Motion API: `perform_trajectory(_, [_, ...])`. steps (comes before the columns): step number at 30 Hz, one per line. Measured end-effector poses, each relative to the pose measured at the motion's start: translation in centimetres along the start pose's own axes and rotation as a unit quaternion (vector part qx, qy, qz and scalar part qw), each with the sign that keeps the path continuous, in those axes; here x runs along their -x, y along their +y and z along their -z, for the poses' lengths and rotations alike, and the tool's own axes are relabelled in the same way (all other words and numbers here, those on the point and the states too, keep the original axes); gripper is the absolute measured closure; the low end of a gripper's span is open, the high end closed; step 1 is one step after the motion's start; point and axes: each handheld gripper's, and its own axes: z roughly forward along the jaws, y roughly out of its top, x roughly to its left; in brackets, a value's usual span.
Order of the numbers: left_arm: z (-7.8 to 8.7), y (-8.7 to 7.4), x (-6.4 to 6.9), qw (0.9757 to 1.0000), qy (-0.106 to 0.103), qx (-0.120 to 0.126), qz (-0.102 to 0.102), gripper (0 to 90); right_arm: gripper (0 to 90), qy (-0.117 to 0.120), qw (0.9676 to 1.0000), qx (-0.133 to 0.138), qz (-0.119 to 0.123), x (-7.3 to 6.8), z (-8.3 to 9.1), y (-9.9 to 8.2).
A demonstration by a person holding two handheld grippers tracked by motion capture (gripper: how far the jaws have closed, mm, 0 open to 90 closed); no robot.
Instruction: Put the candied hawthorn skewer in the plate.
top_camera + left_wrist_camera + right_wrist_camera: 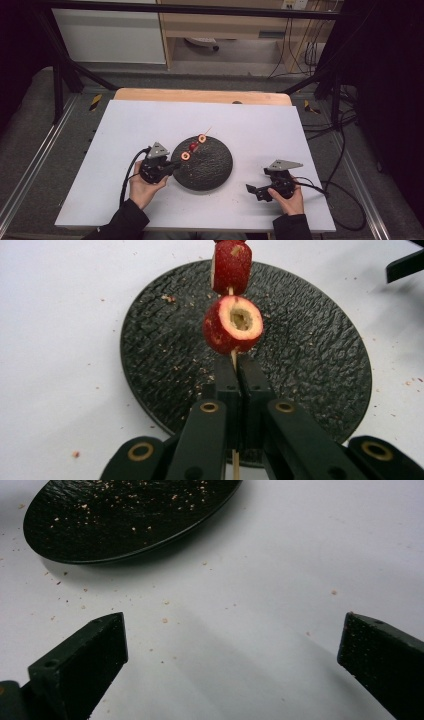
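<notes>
my skewer [233, 360] is the thing here: a thin pale wooden stick, pinched between the jaws of my left gripper [235, 365], which are pressed fully together on it. its long axis runs straight out along those jaws; in the high view it points from the gripper towards 1 o'clock, over the plate [220, 172]. three red fruit pieces [194, 146] ride on it, glossy-skinned with pale cored-out centres; the nearest one [233, 324] sits just beyond the jaw tips, another [231, 267] next up the stick. the plate is round, matt black, with a rough pebbled texture and scattered crumbs, and it lies flat on the white surface [125, 125].

my right gripper [258, 191] is at about 4 o'clock from the plate, near its edge, jaws spread wide with nothing between them (just bare white surface and crumbs). i judge it the free hand, and the fruit lies to its 10 o'clock, across the plate.
</notes>
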Motion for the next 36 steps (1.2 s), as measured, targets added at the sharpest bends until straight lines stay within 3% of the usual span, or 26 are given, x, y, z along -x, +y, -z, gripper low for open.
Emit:
perform_trajectory(10, [-2.4,0.3,1.4,0.9988,0.006,-0.048,-0.005,88.5,0.5,-0.006,1.0000,0.003,0.001,0.3,0.4,-0.3])
perform_trajectory(19, [-4.0,-0.2,2.1,0.9973,0.008,-0.073,-0.005,88.5,0.5,-0.009,0.9999,0.006,-0.004,0.6,0.7,-0.4])
perform_trajectory(33, [-4.5,-0.5,2.2,0.9974,0.012,-0.071,-0.009,87.4,0.5,-0.007,0.9999,0.010,-0.008,0.7,0.8,-0.5])
perform_trajectory(36, [-4.2,-0.5,2.0,0.9978,0.007,-0.066,-0.009,79.5,0.6,-0.007,0.9999,0.009,-0.008,0.6,0.8,-0.5])
